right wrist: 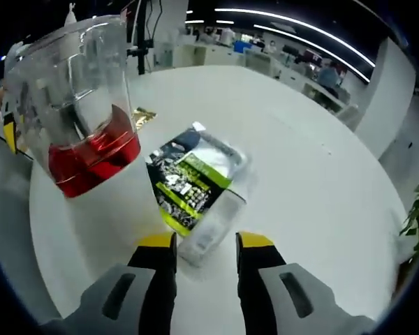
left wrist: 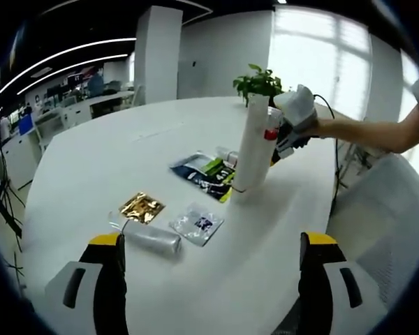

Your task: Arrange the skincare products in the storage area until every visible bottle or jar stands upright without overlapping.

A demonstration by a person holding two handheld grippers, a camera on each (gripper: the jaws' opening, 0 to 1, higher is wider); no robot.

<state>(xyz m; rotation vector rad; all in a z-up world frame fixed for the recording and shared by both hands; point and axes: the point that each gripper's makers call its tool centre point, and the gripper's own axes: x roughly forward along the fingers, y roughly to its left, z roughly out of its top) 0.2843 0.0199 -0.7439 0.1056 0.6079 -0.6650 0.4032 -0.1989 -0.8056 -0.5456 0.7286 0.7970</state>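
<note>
- Our left gripper (left wrist: pixel 211 262) hovers, fingers wide, near a lying clear bottle (left wrist: pixel 151 238) on the counter (left wrist: pixel 126 153).
- Our right gripper (right wrist: pixel 205 252) fingers narrowly straddle another clear bottle (right wrist: pixel 211 229) beside a green pouch (right wrist: pixel 185 187).

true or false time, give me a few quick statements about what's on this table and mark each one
1. The left gripper has its jaws wide apart with nothing between them. True.
2. The tall white tube lies flat on the table. False: it stands upright.
3. The gold sachet lies flat on the table. True.
4. The clear bottle beside the gold sachet stands upright. False: it lies on its side.
</note>
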